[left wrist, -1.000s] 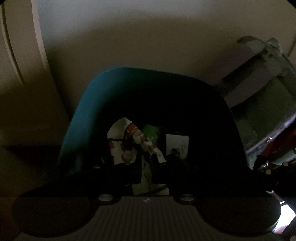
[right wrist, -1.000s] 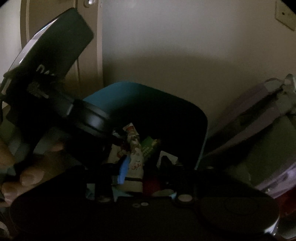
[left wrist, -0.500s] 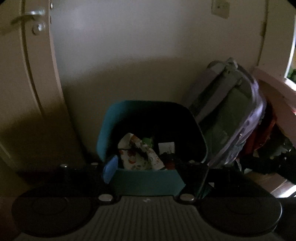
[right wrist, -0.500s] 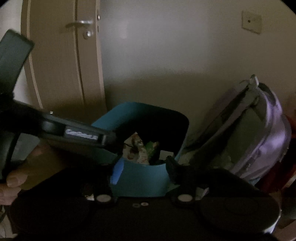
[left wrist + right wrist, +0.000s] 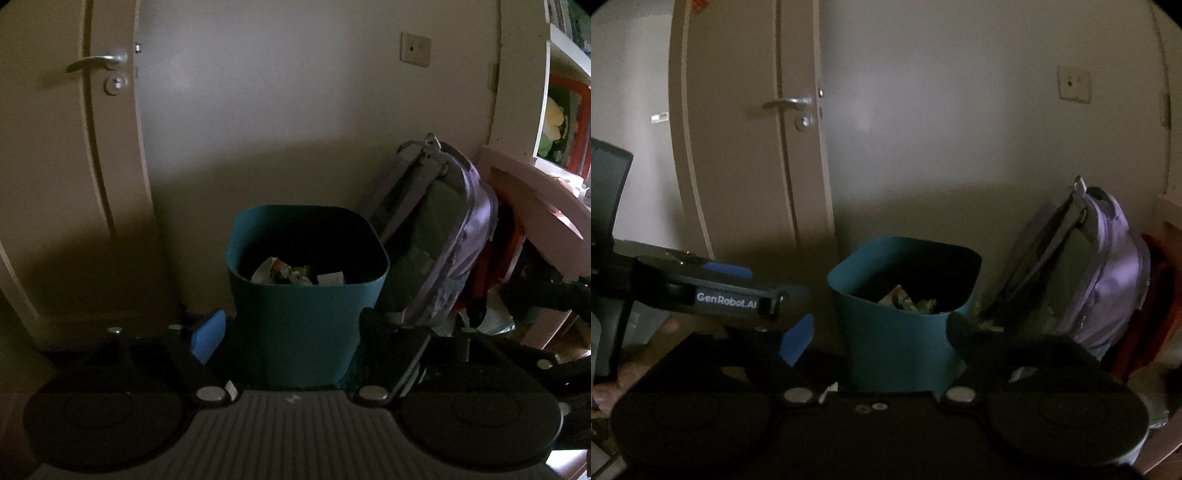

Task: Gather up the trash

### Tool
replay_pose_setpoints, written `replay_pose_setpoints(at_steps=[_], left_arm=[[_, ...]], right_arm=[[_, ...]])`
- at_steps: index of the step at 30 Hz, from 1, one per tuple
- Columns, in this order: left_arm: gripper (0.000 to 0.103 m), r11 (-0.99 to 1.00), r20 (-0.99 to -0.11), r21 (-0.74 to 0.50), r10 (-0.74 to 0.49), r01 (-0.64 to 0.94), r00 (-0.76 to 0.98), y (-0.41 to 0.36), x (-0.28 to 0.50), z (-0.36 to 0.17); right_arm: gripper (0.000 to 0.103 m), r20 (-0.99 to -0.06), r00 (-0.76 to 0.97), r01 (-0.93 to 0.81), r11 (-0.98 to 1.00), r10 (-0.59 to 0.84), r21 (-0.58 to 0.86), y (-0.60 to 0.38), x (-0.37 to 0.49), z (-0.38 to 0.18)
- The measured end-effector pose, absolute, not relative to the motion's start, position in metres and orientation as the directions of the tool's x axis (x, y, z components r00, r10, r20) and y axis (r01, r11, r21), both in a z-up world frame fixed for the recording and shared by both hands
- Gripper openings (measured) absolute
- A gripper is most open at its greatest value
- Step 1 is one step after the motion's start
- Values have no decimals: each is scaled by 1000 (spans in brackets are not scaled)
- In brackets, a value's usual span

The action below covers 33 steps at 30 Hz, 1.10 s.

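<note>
Teal bin (image 5: 306,295) dead ahead of both tongs, beside purple backpack (image 5: 447,236). Trash (image 5: 291,275) inside bin. Left tongs (image 5: 295,332) released, empty. Right tongs (image 5: 879,339) released, empty; neither clearly nearer bin.

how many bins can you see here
1. A single teal bin stands on the floor against the wall, between the door and the purple backpack, with trash inside. More could sit beyond the dark edges.
</note>
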<state>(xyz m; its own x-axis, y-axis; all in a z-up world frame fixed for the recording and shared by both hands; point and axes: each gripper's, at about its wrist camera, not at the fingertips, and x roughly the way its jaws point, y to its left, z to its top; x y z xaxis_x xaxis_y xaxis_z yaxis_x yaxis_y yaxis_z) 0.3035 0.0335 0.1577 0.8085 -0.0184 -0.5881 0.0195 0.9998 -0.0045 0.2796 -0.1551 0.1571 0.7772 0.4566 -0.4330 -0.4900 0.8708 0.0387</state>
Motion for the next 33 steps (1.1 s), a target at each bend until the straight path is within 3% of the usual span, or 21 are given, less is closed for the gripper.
replay_pose_setpoints(at_steps=[9, 12, 15, 33], left_arm=[[81, 1000, -553, 3, -2, 4, 833, 35, 255, 153], [84, 1000, -547, -19, -4, -7, 837, 39, 244, 151], [103, 999, -551, -40, -9, -15, 834, 44, 238, 147], [103, 999, -519, -39, -4, -19, 855, 46, 202, 141]], right_arm=[[103, -339, 811, -487, 872, 476, 59, -169, 233, 156], [103, -315, 816, -488, 869, 486, 76, -172, 224, 155], [103, -299, 825, -485, 872, 480, 61, -170, 215, 152], [103, -239, 842, -483, 873, 484, 68, -168, 188, 149]])
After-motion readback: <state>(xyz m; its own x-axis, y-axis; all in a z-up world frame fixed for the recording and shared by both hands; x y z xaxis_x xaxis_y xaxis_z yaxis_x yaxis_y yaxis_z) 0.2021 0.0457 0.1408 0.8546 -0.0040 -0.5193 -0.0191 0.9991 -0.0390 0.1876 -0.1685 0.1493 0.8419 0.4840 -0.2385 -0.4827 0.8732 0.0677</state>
